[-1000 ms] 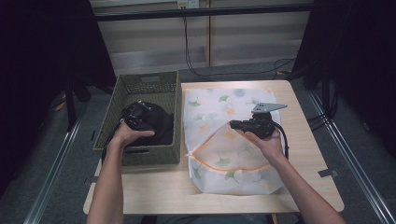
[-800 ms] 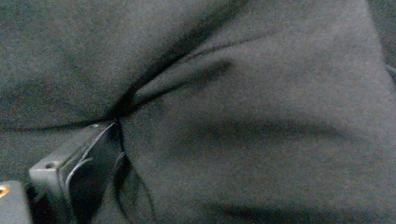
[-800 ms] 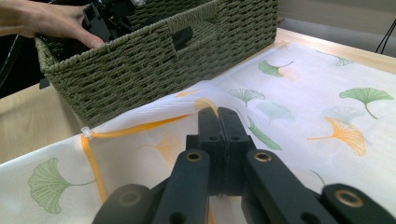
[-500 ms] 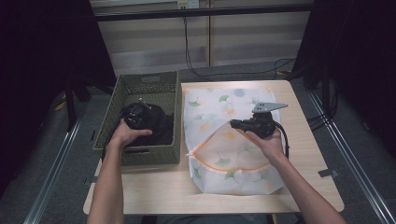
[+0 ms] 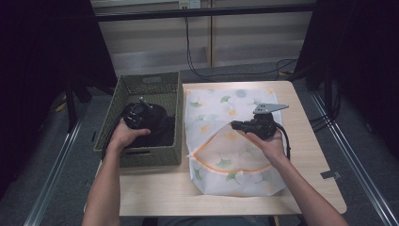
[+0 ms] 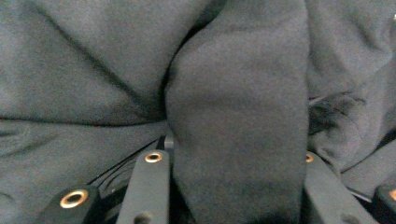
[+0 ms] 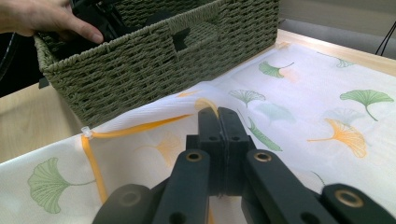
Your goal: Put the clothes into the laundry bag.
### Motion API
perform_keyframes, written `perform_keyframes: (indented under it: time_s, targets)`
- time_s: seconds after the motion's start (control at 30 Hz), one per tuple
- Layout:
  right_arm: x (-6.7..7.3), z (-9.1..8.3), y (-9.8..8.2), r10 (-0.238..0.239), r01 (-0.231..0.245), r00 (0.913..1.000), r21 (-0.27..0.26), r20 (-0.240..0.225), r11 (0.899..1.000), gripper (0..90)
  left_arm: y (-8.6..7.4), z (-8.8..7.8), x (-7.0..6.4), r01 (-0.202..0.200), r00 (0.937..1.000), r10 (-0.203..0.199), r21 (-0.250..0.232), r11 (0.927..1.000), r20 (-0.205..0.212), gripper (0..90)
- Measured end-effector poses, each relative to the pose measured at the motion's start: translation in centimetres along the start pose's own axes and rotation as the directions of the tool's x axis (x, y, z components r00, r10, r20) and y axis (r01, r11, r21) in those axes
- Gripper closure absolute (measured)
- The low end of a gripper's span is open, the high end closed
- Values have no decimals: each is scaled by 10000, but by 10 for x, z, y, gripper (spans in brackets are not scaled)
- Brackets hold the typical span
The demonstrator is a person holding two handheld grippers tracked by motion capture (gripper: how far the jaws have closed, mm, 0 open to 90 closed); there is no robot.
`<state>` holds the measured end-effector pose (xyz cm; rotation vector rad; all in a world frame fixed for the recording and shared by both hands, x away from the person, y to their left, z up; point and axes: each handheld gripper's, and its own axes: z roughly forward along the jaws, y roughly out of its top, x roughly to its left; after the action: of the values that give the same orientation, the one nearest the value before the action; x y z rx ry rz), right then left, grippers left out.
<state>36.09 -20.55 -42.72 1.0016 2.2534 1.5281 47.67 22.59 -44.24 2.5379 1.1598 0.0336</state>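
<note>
Start at the tabletop's left edge: the woven olive-green basket (image 5: 149,141) stands there, reaching from near the far edge back toward you, and a dark grey garment (image 5: 157,128) lies bundled inside it. Your left gripper (image 5: 141,113) is down in that basket on top of the garment. In the left gripper view a thick fold of that grey cloth (image 6: 238,135) stands between the two black jaws, which have just been closing in on it and now press it from both sides. The weave is a soft, fleecy knit; no label or tag can be read on it.

Just beside the basket, touching its right wall, lies the white mesh laundry bag (image 5: 221,106), printed with green and orange ginkgo leaves. It covers the tabletop's middle from the far edge almost to the near edge. An orange zipper line (image 5: 235,168) curves across its near half. No writing can be made out on the bag or on the basket.

Your right gripper (image 5: 237,125) rests over the bag's middle. The right gripper view gives what the high view cannot: the jaws are pressed tight together, pinching the bag's fabric by the orange zipper (image 7: 140,128). That view also shows the basket's (image 7: 154,70) handle slot and your left hand (image 7: 46,18) at its rim.
</note>
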Motion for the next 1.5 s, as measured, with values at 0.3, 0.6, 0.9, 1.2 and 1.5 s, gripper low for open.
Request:
perform_keyframes:
  time_s: [0.3, 0.6, 0.9, 1.2, 1.5]
  targets:
    - [-1, -4, 1, 91, -90, 9999, -117, 74, 9999, 900, -3, -26, 0, 109, 9996, -141, -1232, 9923, -251, 658]
    - [-1, -4, 1, 90, -88, 9999, -140, 118, 9999, 900, -11, -53, -3, 183, 9994, -256, -2771, 9607, -226, 663]
    - [-1, -5, 1, 134, -132, 9999, -167, 92, 9998, 900, -18, -74, -7, 187, 9988, -358, -4029, 9151, -348, 665]
    - [-1, -6, 1, 108, -108, 9999, -199, 33, 9997, 900, -24, -96, -8, 548, 9972, -737, -5298, 8464, -147, 666]
    - [-1, -7, 1, 123, -122, 9999, -216, 41, 9997, 900, -27, -120, -10, 537, 9977, -677, -6293, 7753, 17, 667]
